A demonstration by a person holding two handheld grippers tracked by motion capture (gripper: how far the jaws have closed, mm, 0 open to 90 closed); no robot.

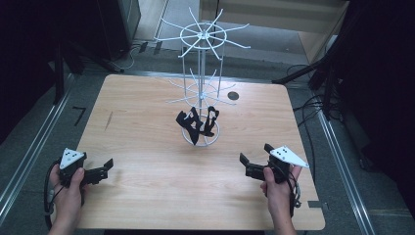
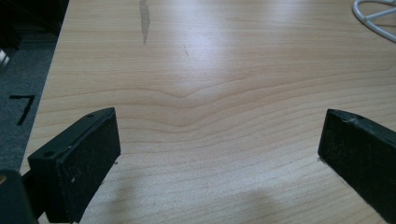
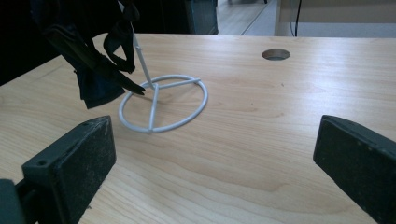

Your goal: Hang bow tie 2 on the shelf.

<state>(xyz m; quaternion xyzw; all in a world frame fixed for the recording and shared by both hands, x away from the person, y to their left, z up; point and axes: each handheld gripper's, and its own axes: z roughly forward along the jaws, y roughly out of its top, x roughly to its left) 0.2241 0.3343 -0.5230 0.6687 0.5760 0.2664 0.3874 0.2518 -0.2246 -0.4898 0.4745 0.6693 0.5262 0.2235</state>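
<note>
So there's a white wire rack (image 1: 201, 78) standing upright around the middle of the desk (image 1: 147, 191), toward the far side. It's got a thin center pole, two tiers of spokes sticking out like wheel hubs, and a round ring base (image 3: 163, 105) with cross bars sitting flat on the wood. A few black straps (image 1: 198, 123) hang bunched from the lower spokes, dangling right above the ring base, mostly on its left half.

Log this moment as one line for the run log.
left gripper: open, empty, near table edge | right gripper: open, empty, facing rack | white wire rack: upright, centre | black items: hanging on lower hooks
</note>
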